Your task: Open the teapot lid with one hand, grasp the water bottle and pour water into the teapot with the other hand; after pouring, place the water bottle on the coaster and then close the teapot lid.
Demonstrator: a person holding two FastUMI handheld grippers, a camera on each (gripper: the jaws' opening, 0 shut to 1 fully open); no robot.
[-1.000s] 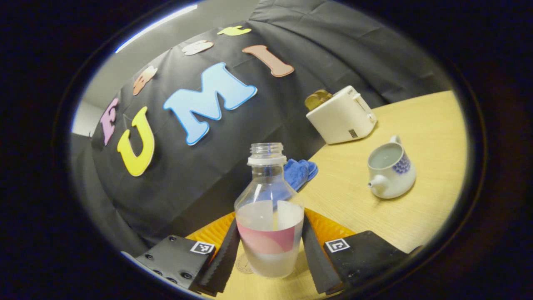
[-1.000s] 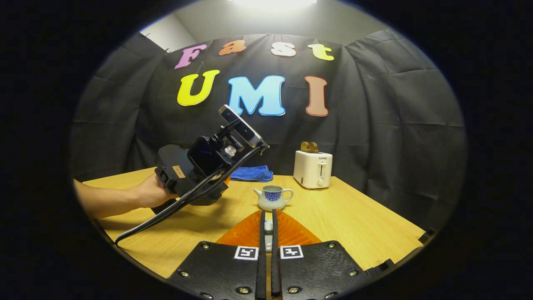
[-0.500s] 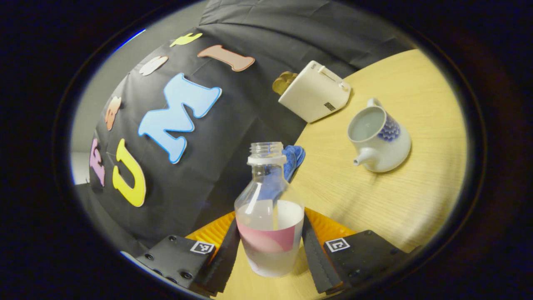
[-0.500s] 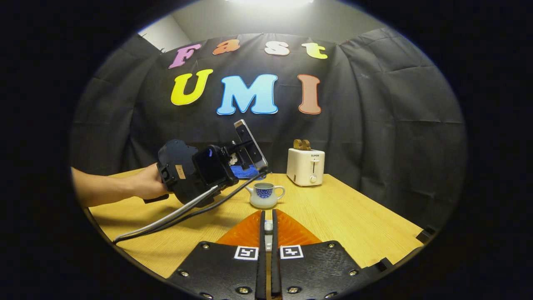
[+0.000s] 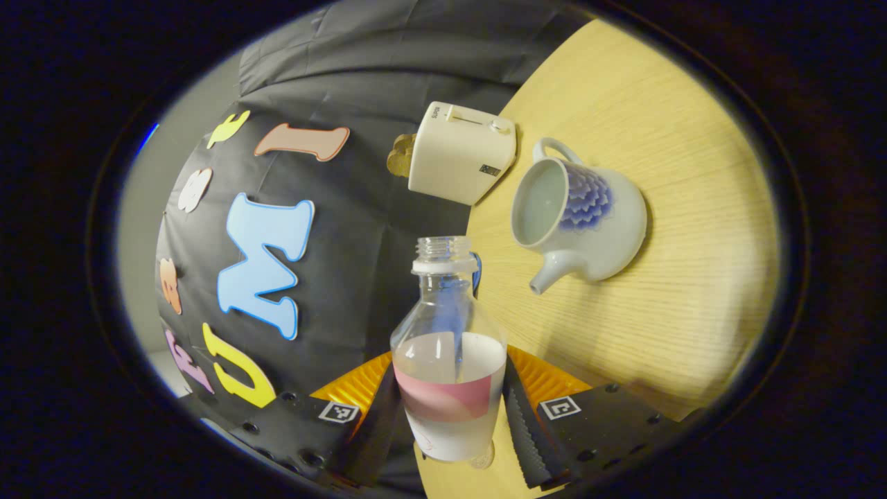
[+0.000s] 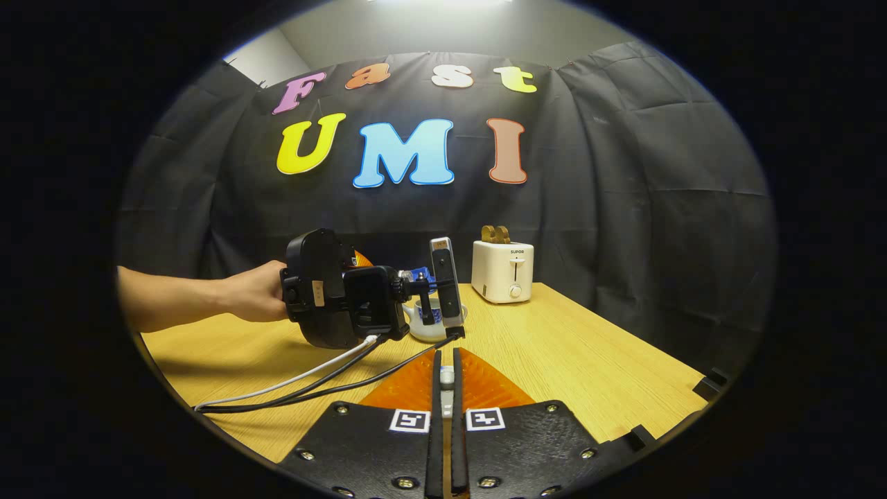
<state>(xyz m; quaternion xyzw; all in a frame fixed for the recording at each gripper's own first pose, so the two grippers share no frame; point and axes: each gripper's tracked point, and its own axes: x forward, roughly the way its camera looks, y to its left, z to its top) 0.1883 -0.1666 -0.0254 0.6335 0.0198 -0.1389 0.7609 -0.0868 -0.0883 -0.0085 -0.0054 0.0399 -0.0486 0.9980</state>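
**Bottle held sideways near the open teapot**

In the left gripper view, the left gripper (image 5: 449, 409) has its jaws pressed on both sides of one bottle (image 5: 447, 360). The bottle is clear, has no cap, wears a pink and white label, and is about half full of water. Its bottom edge is cut off low in the view. Just past its mouth sits one white teapot (image 5: 578, 222) with a blue pattern, on the bench (image 5: 693, 277). The teapot has no lid on. Behind it is one white toaster (image 5: 461, 152).

In the right gripper view, the right gripper (image 6: 447, 388) has narrow jaws pinching something small and pale; I cannot tell what it is. One hand (image 6: 256, 301) holds the left gripper, which hides most of the teapot.
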